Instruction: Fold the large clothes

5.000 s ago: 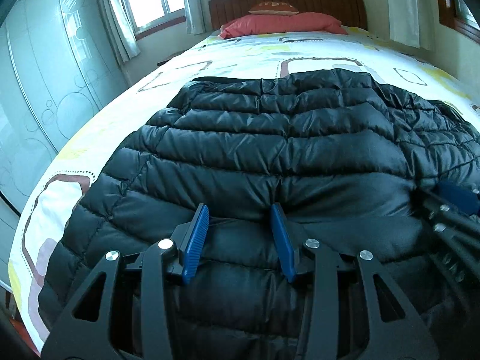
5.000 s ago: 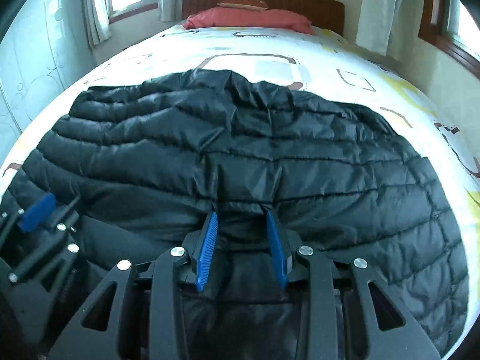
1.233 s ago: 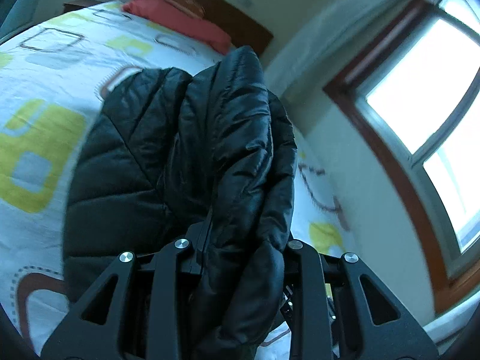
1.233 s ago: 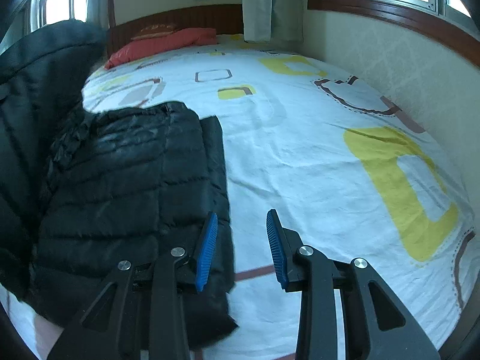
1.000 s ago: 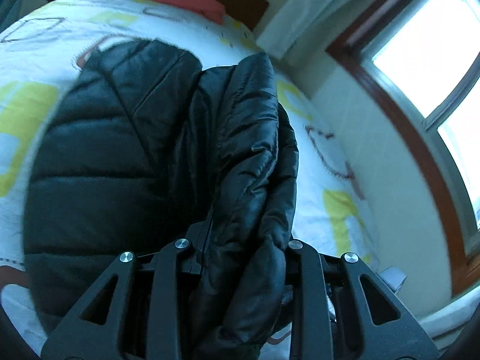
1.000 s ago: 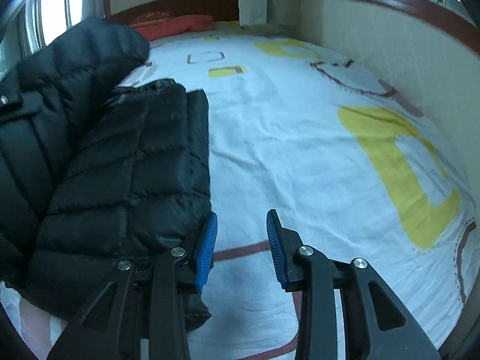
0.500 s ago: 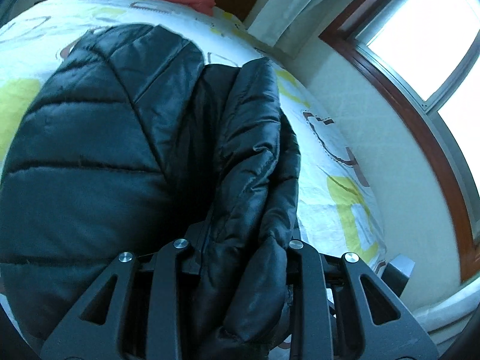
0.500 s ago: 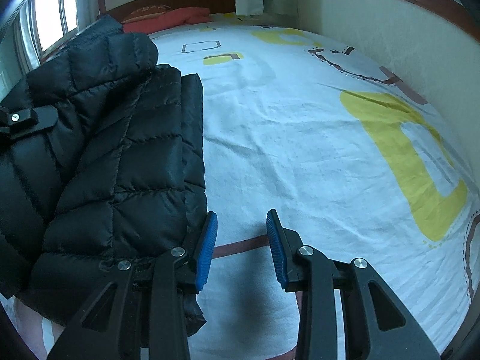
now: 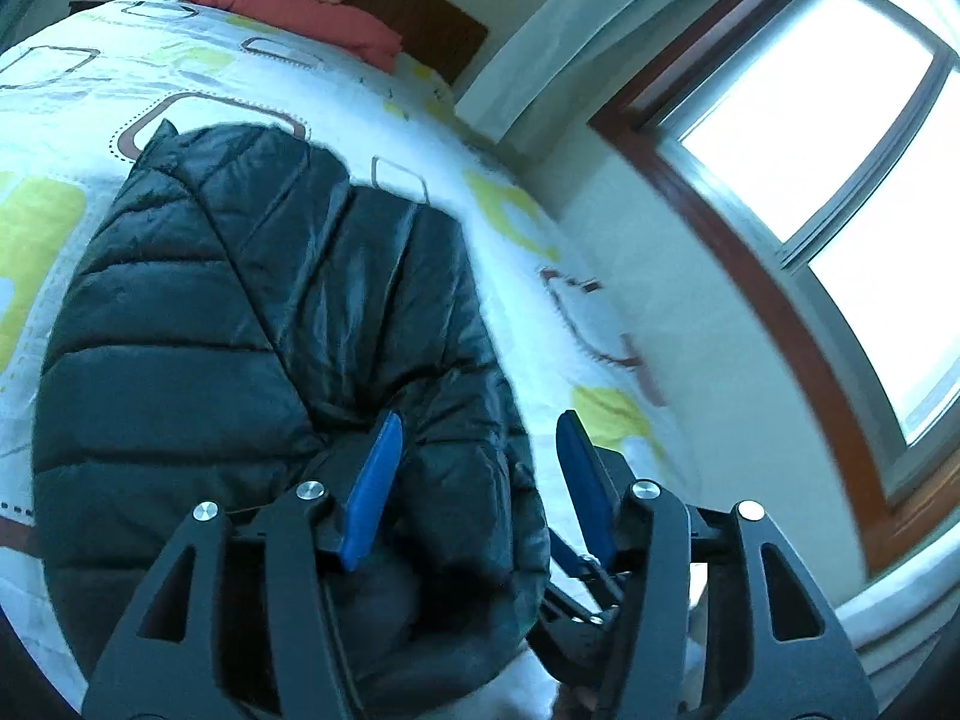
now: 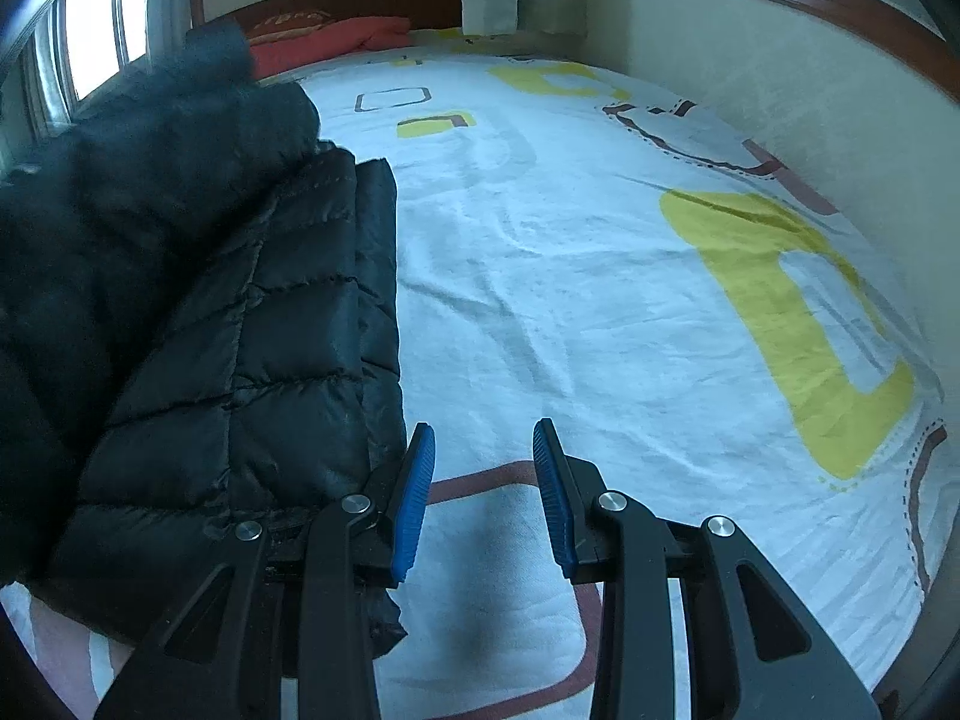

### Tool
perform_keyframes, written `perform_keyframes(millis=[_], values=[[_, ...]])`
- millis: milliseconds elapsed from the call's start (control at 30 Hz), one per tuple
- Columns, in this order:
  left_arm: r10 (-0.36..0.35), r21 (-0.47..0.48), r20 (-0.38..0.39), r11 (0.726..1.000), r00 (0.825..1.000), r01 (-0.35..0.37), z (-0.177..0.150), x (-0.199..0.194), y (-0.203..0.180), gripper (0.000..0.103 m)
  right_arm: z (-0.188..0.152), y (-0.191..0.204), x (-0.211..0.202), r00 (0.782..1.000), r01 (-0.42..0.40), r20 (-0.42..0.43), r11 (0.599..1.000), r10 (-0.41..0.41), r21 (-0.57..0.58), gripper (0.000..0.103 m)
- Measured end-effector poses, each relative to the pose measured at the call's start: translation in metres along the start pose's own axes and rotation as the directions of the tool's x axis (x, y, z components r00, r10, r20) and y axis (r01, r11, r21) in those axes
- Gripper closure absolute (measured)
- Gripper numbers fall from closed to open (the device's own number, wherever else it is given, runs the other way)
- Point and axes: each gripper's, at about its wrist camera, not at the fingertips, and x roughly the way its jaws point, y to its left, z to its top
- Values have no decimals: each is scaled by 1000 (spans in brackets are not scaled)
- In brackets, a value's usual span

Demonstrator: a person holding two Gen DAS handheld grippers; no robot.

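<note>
A black quilted puffer jacket (image 9: 198, 324) lies folded over on the bed; it also shows at the left of the right wrist view (image 10: 240, 324). My left gripper (image 9: 477, 480) is open, just above the jacket's near folded edge, which bulges between the blue pads (image 9: 372, 492). My right gripper (image 10: 483, 498) is open and empty, low over the sheet beside the jacket's right edge. Its left finger (image 10: 414, 504) is next to the jacket. Part of the right gripper (image 9: 576, 594) shows under the left one.
The bed (image 10: 600, 276) has a white sheet with yellow and brown shapes. A red pillow (image 9: 312, 18) and a wooden headboard (image 9: 420, 6) are at the far end. A wall with windows (image 9: 840, 138) runs along the right side.
My left gripper has opened and let go of the jacket fold, which now lies down on the rest of the jacket. My right gripper has stayed open beside the jacket.
</note>
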Motion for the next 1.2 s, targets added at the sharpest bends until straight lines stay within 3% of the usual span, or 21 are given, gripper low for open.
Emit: perform_keyframes(millis=[133,400,500,600,667,800,933,1000,1100,1200], values=[[-14,-36,40,999,999,15,0,-27,13,49,0,0,-7,1000,6,9,1000,-6,-1,68],[65,-230,139,973,988,-31,-6,-67,87,49,5,8,-22,999,3,37,1000,-3,-12,68],[82,-316,169,949,982,-24,-14,-74,119,48,12,11,-31,998,-24,52,1000,24,6,68],[46,-408,186,912,982,34,-19,-74,146,41,22,9,-37,995,-75,68,996,72,52,67],[21,-462,201,884,979,76,-22,-73,160,37,30,5,-41,988,-142,83,984,133,109,54],[-29,-565,240,809,970,164,-26,-69,189,32,48,-4,-43,944,-327,124,913,305,244,42],[-66,-626,255,749,965,217,-24,-58,204,30,65,3,-32,861,-504,126,796,493,335,37],[-66,-624,255,751,965,216,-25,-56,206,28,73,10,-25,834,-541,117,758,539,364,36],[-56,-606,240,771,969,195,-25,-53,204,27,81,19,-10,808,-561,79,723,583,403,36],[-63,-609,237,768,970,199,-24,-50,204,27,87,14,-9,787,-585,100,684,609,435,36]])
